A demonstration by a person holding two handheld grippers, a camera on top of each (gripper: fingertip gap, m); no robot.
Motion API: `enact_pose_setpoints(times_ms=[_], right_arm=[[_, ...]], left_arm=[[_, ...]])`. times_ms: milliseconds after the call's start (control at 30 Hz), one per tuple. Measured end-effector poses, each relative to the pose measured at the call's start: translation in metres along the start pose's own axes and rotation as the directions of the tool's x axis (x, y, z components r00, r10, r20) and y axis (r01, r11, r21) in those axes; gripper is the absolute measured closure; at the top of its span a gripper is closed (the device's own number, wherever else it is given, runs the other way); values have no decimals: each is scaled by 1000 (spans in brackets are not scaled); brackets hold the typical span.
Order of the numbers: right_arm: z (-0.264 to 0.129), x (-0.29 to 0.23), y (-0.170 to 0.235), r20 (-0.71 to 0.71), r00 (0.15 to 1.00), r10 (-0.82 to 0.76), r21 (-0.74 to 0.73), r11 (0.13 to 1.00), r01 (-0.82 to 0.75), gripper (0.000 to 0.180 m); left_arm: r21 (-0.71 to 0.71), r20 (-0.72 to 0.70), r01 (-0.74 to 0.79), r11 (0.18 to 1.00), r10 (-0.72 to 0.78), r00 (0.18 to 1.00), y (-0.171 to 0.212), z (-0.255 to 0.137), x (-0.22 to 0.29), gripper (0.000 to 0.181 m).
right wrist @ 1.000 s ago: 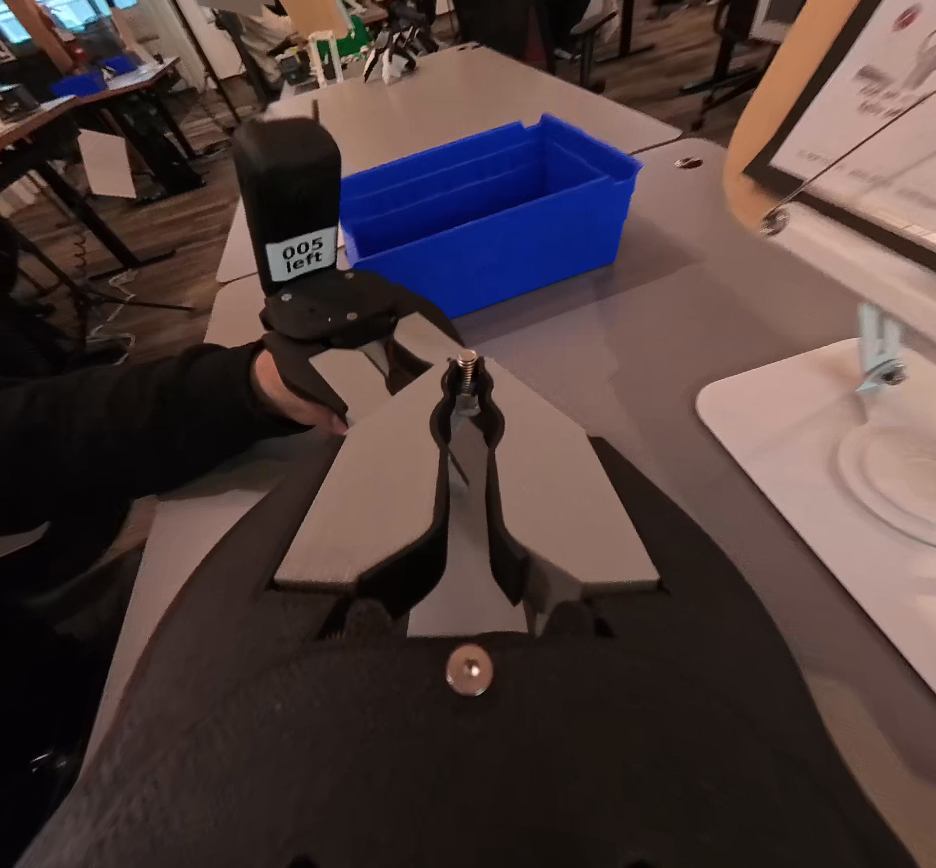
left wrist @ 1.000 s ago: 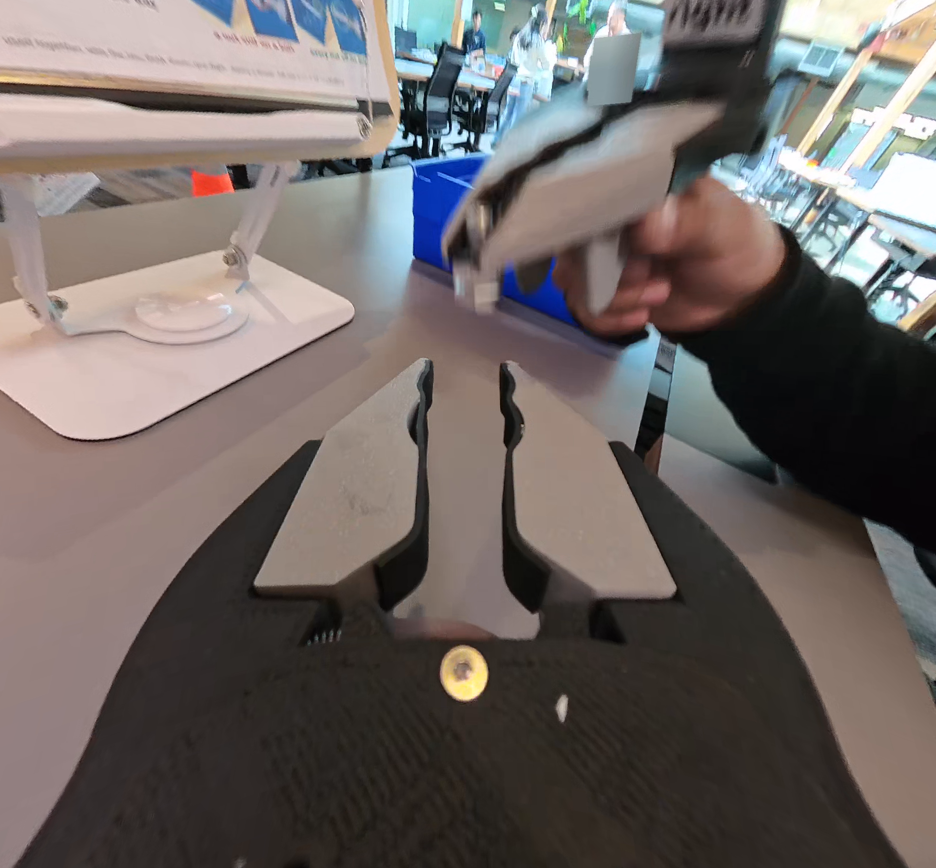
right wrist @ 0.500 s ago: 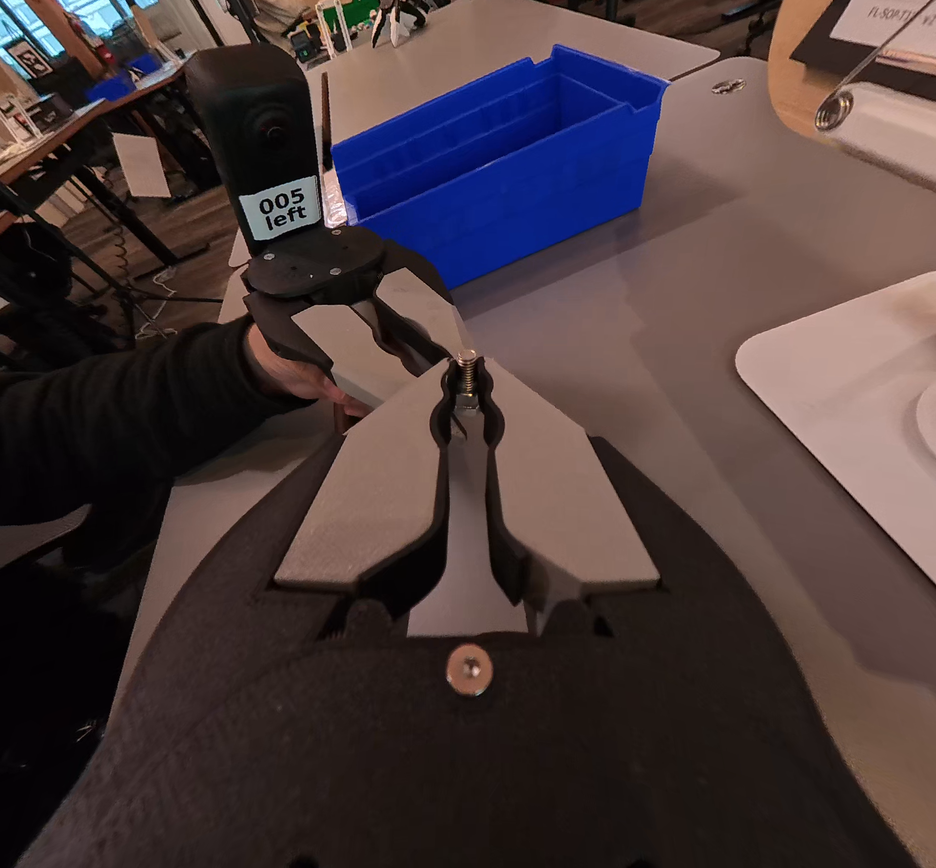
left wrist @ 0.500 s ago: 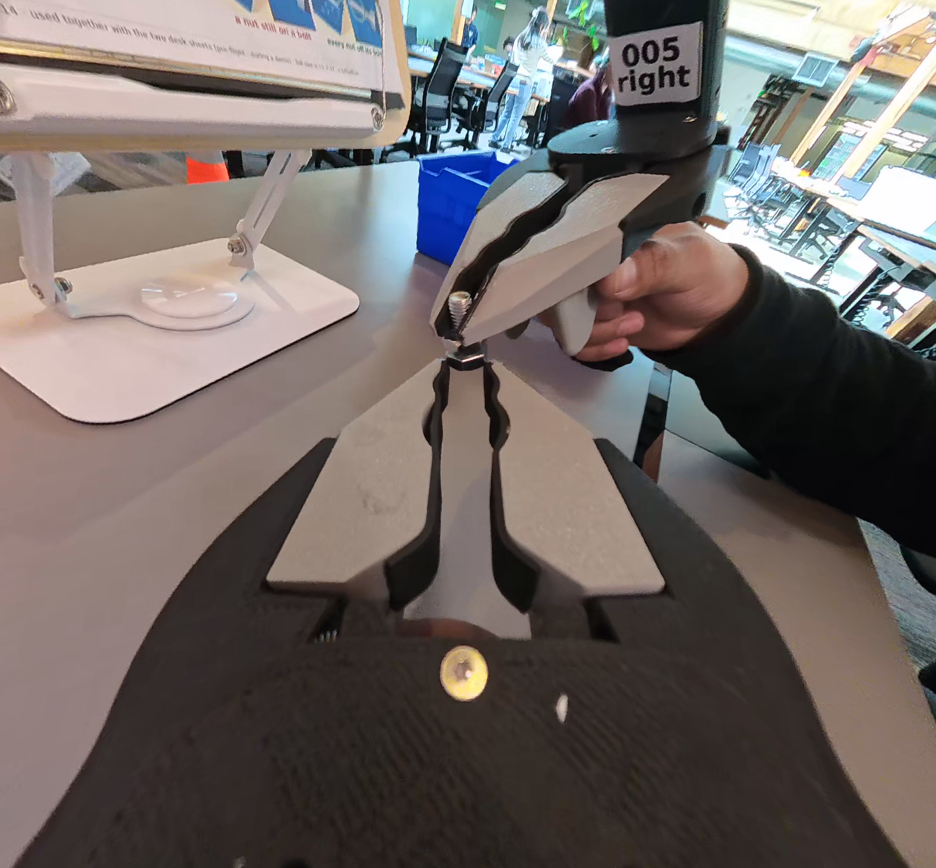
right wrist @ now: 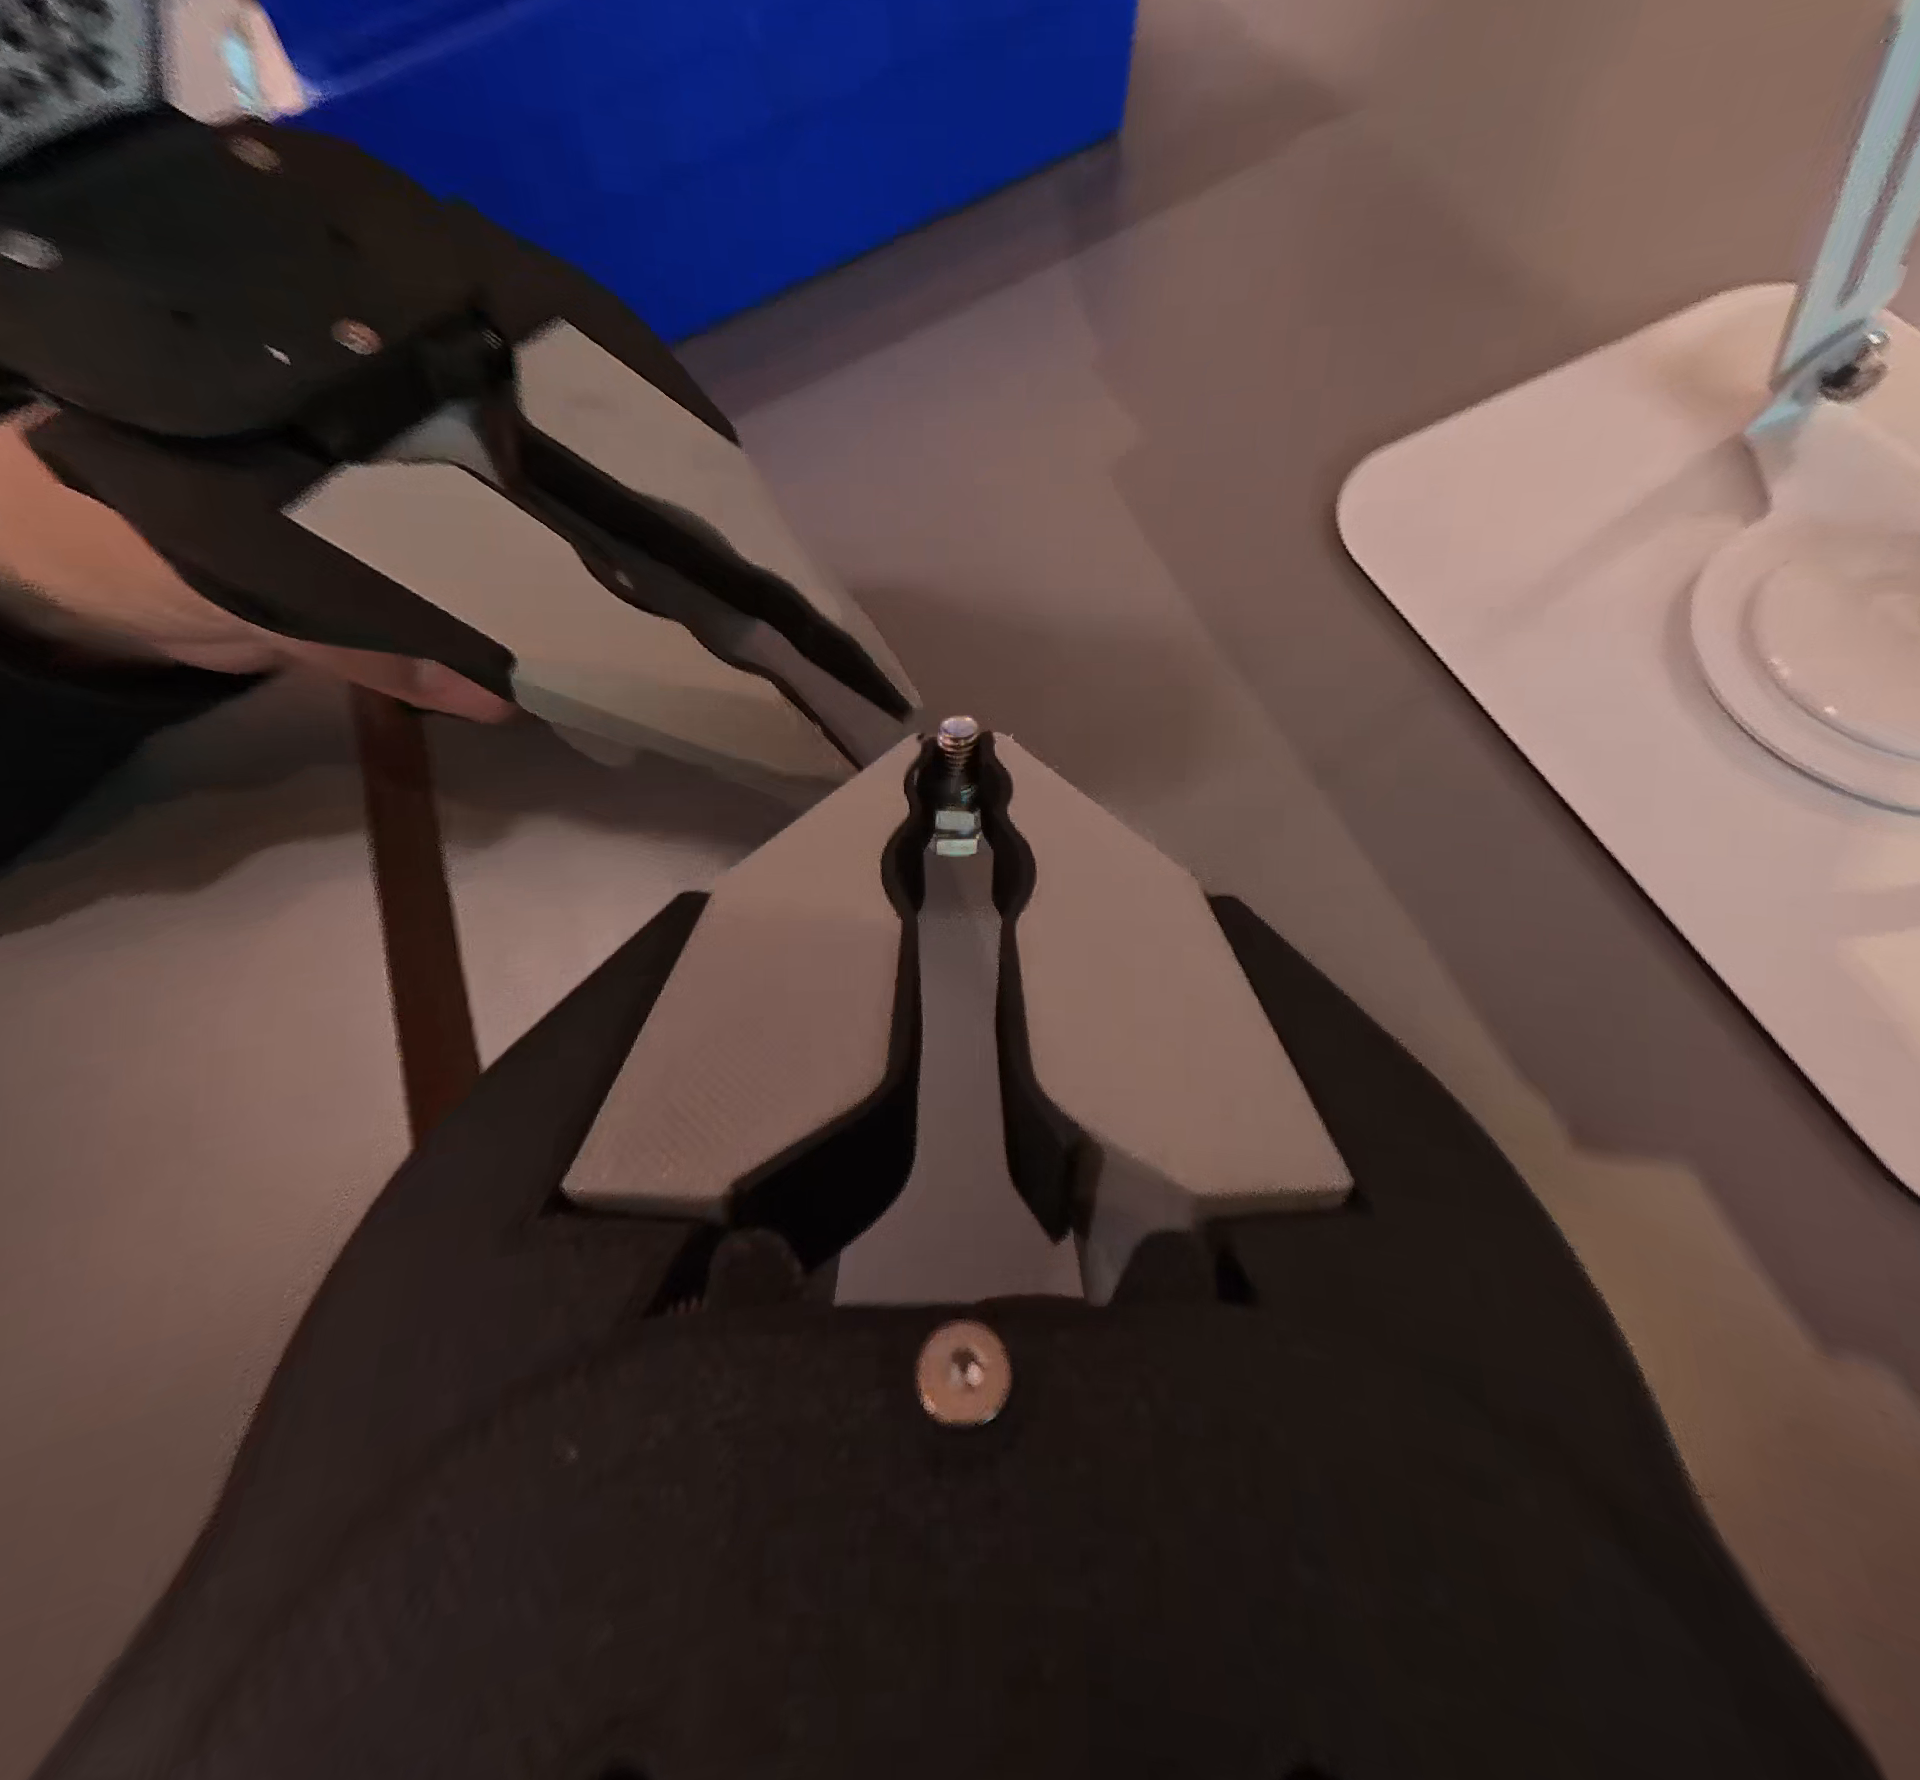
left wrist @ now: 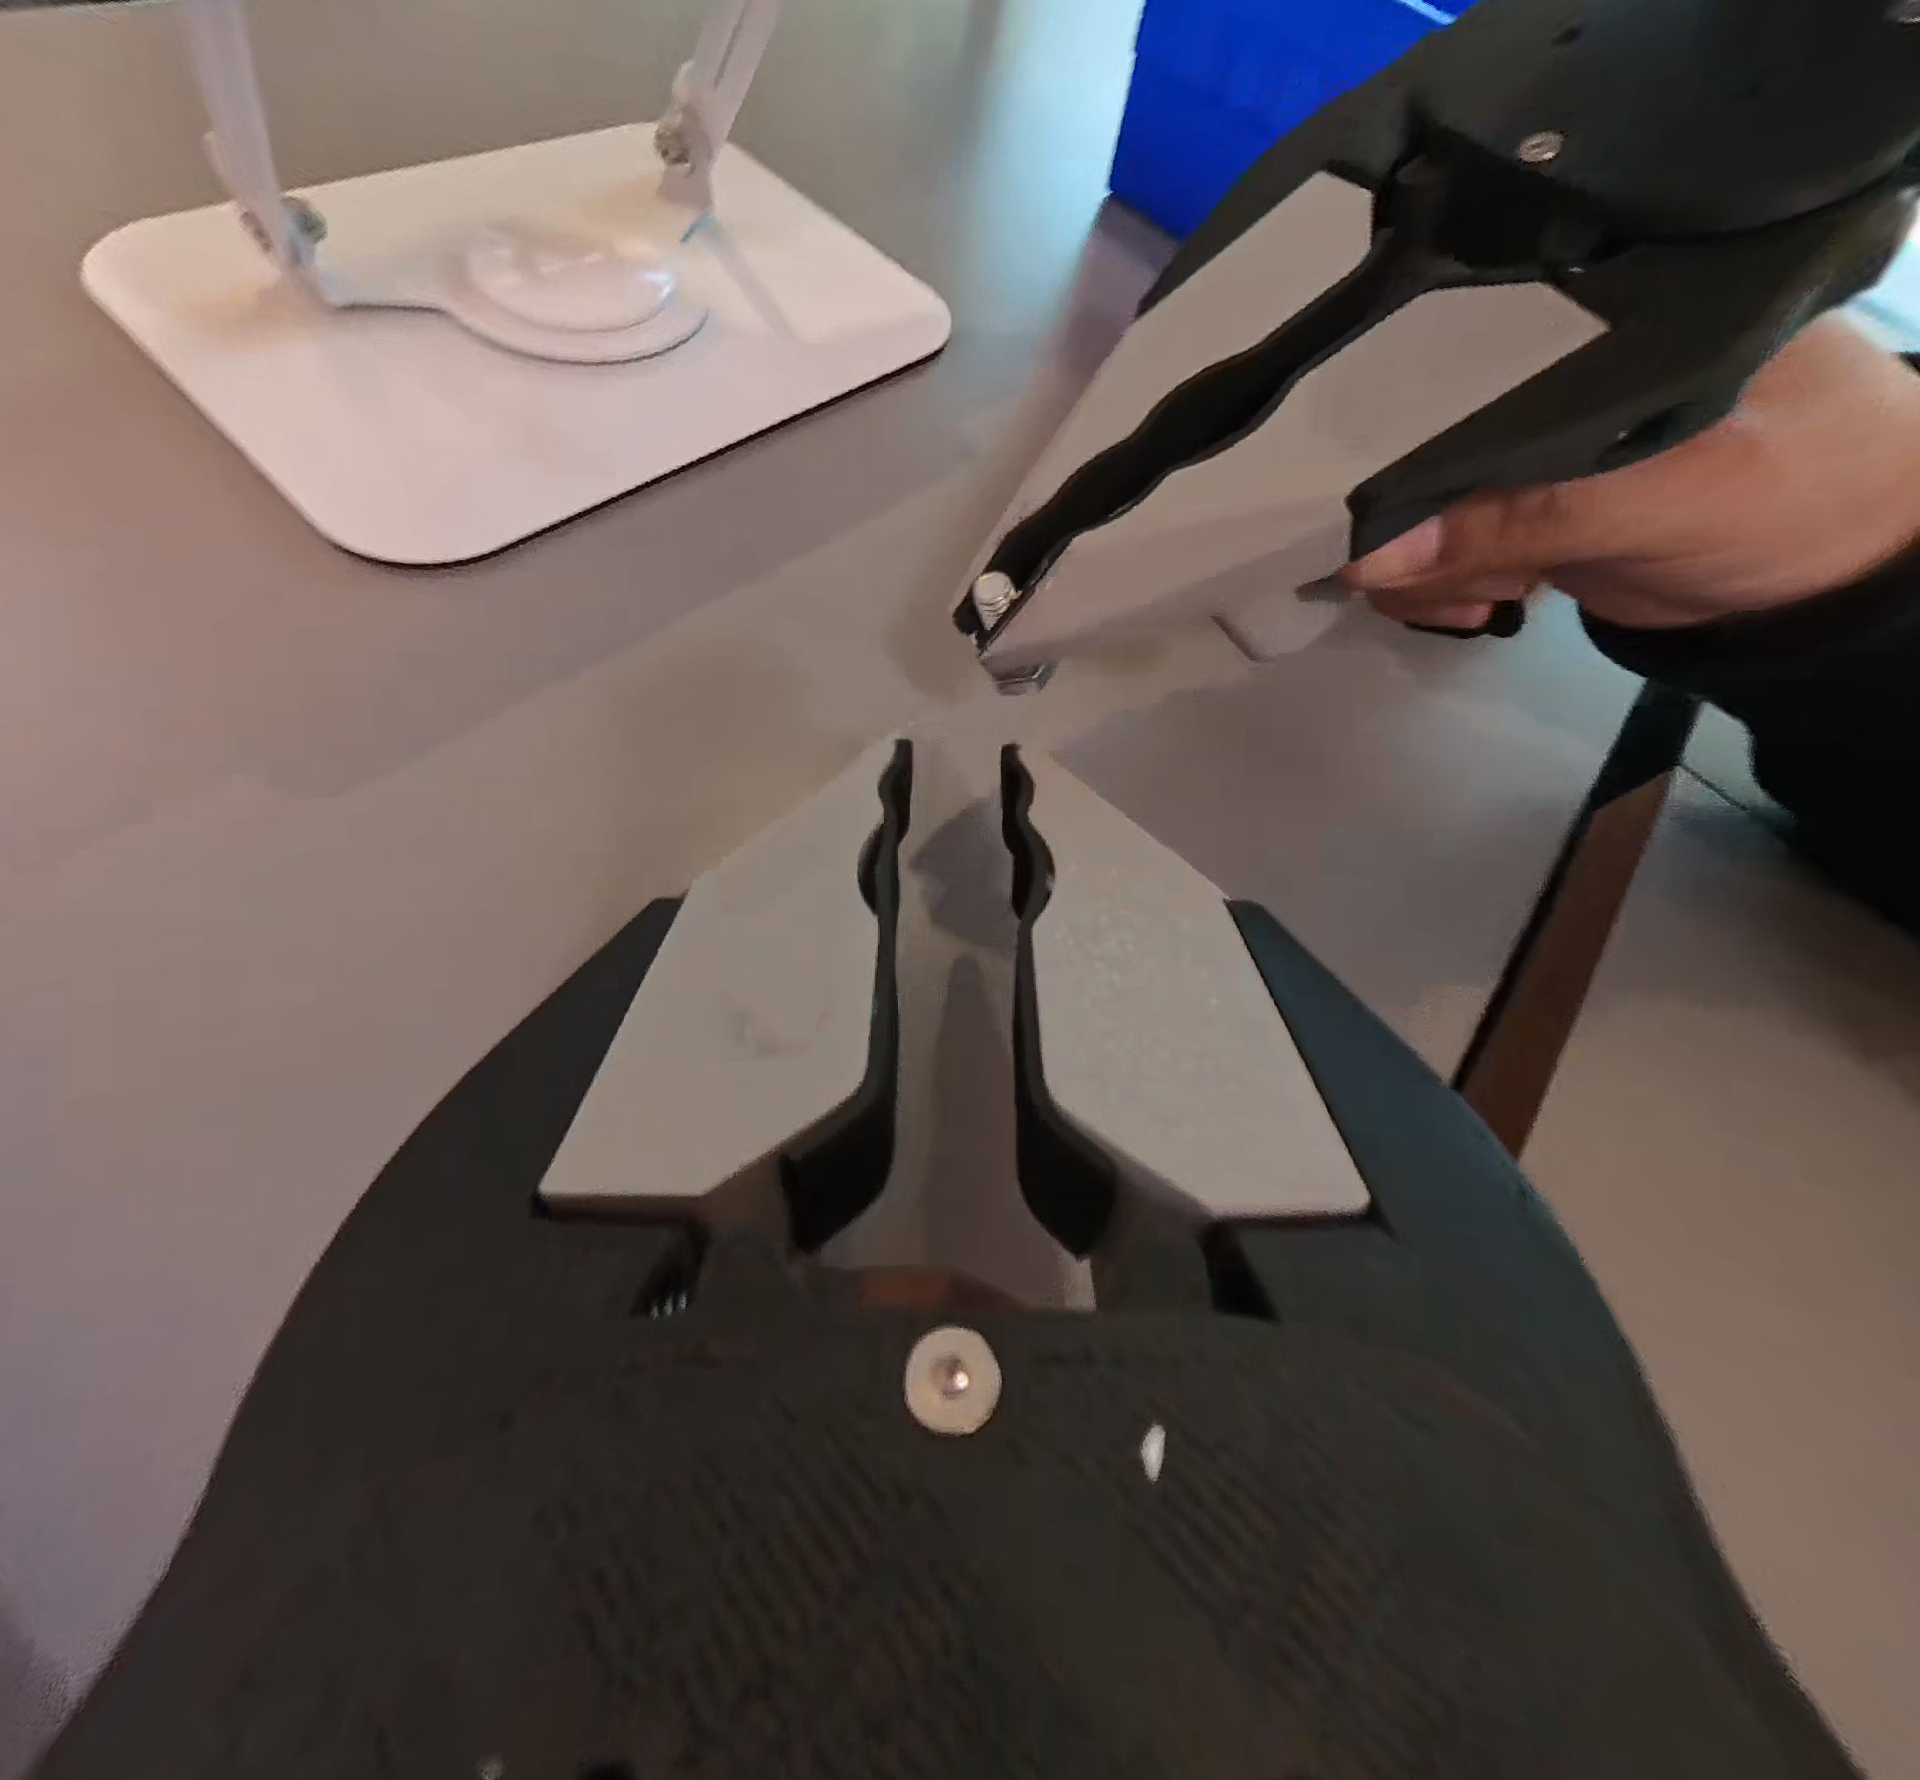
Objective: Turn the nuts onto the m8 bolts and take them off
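Observation:
My right gripper [right wrist: 956, 756] is shut on a small threaded bolt [right wrist: 956, 731] whose end sticks out past the tips. A hex nut [right wrist: 956, 837] sits on the bolt on the far side of the fingers. In the left wrist view the right gripper [left wrist: 1003, 624] comes in from the upper right with the bolt [left wrist: 992, 600] and the nut [left wrist: 1023, 683] just under its tips. My left gripper [left wrist: 953, 762] is open by a narrow gap and empty, just short of the nut. It also shows in the right wrist view [right wrist: 883, 704], its tips beside the bolt.
A blue bin [left wrist: 1299, 37] stands at the back of the grey table [left wrist: 312, 795]; it also shows in the right wrist view [right wrist: 675, 68]. A white stand base [left wrist: 499, 400] lies to the left. The table edge [left wrist: 1558, 951] runs close on the right. Left and right tips are no more than a few centimetres apart.
Half a second ago my left fingertips were at the nut; now they are drawn back from it. Both grippers have tilted down and moved lower over the table. The right stays shut on the bolt.

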State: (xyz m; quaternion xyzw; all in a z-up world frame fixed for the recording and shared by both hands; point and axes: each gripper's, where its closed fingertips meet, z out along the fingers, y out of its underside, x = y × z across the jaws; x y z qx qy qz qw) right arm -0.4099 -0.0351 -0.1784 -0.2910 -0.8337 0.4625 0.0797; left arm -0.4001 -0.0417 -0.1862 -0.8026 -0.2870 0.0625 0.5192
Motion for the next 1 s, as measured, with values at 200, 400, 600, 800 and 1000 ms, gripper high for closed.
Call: enact_pose_setpoints(times_ms=[200, 400, 600, 800, 1000], right_arm=[[10, 15, 23, -130, 987, -95, -130, 988, 78, 175], [16, 21, 35, -187, 969, -161, -200, 972, 123, 175], [21, 20, 41, -194, 968, -160, -216, 969, 116, 175], [22, 19, 42, -188, 971, -145, -205, 973, 106, 175], [21, 19, 42, -186, 973, -135, -188, 977, 99, 175]], left_arm=[[-7, 26, -1, 1000, 1, 1000, 0, -2, -5, 164], [-8, 39, -5, 1000, 5, 999, 1, -1, -7, 164], [-14, 48, -12, 1000, 12, 999, 2, 0, -8, 163], [-13, 49, -12, 1000, 12, 999, 2, 0, -9, 163], [-12, 63, -15, 1000, 16, 998, 2, 0, -11, 163]])
